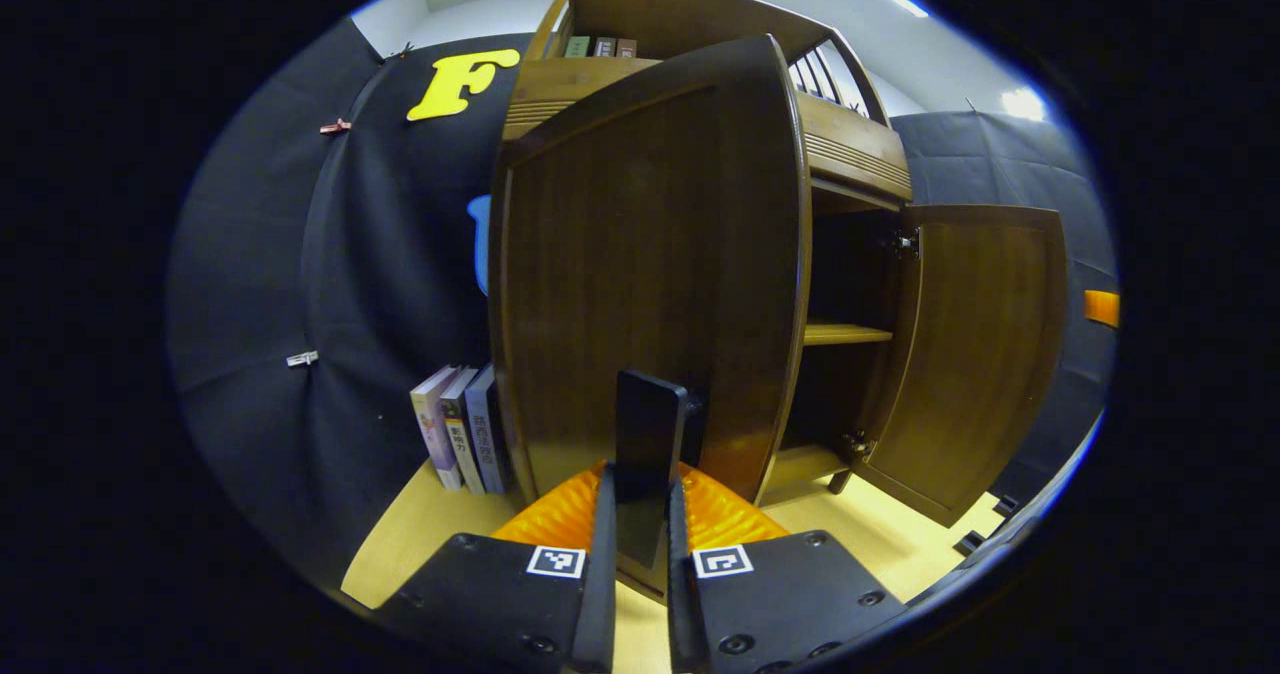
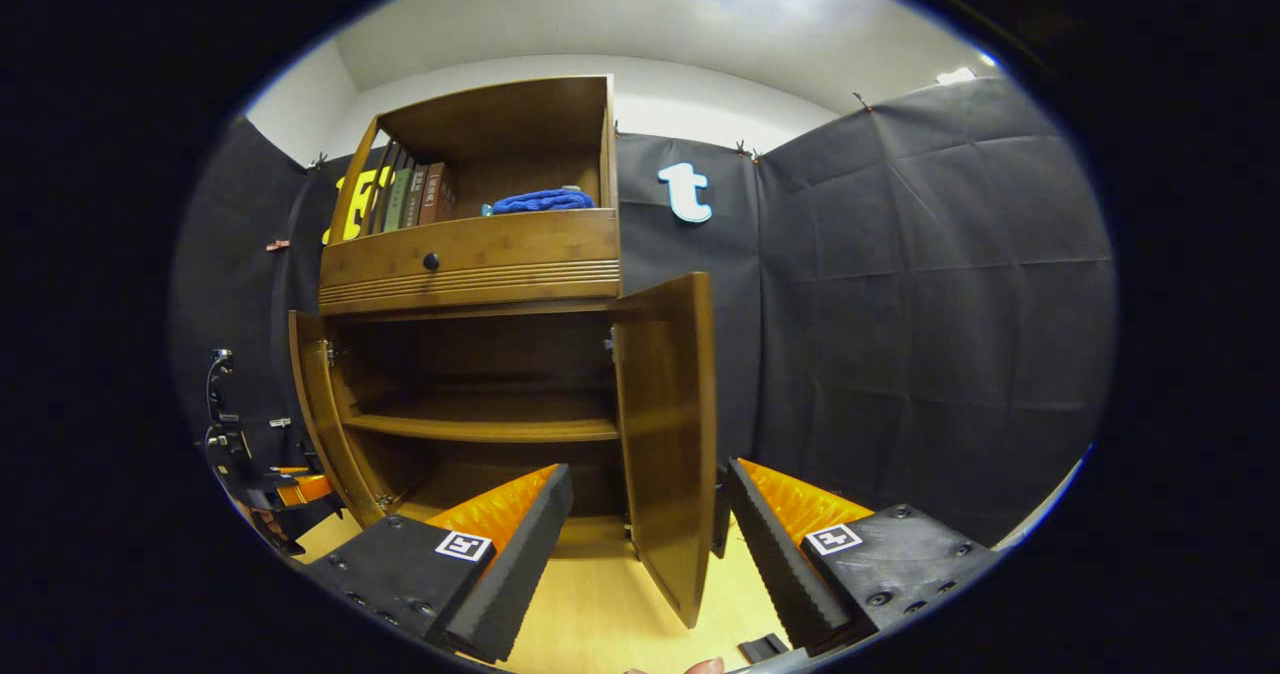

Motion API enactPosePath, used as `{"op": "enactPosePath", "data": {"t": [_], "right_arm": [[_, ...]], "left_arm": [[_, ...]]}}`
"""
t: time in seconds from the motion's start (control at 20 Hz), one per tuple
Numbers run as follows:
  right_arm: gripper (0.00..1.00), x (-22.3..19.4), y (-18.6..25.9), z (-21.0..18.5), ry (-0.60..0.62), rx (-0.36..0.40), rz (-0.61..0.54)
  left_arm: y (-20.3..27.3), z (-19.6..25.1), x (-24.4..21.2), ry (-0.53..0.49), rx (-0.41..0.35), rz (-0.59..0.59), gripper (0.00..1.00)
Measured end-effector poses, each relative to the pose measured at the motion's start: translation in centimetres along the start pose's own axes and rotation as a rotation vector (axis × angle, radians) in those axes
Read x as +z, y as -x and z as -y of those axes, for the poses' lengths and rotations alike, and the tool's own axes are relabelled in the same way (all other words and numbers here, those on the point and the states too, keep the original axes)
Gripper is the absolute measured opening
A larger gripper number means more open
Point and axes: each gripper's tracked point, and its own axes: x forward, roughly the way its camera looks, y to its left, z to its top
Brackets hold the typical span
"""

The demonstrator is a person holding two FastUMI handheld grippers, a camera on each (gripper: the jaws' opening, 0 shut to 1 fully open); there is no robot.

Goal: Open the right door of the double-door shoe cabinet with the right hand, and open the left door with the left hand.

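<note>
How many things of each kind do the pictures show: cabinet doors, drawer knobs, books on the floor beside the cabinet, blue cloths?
Cabinet doors: 2, left door and right door
Drawer knobs: 1
Books on the floor: 3
Blue cloths: 1
Total: 7

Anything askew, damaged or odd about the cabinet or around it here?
Nothing stands out. Both doors, left door and right door, hang open and look sound; the shelf sits level. The left gripper is shut on the left door's handle; the right gripper is open astride the right door's edge.
</note>
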Motion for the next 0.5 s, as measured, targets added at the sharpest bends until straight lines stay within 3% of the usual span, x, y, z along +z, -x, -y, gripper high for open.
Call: {"op": "enactPosePath", "data": {"t": [0.35,0.5], "right_arm": [[0.98,-0.7,-0.2,-5.8,0.000,0.095,-0.013],[0.98,-1.1,-0.3,-7.9,-0.008,0.131,-0.022]], "left_arm": [[1.0,-2.2,-0.1,0.056,0.078,0.007,0.21],[1.3,-2.8,-0.1,0.092,0.099,0.009,0.14]]}}
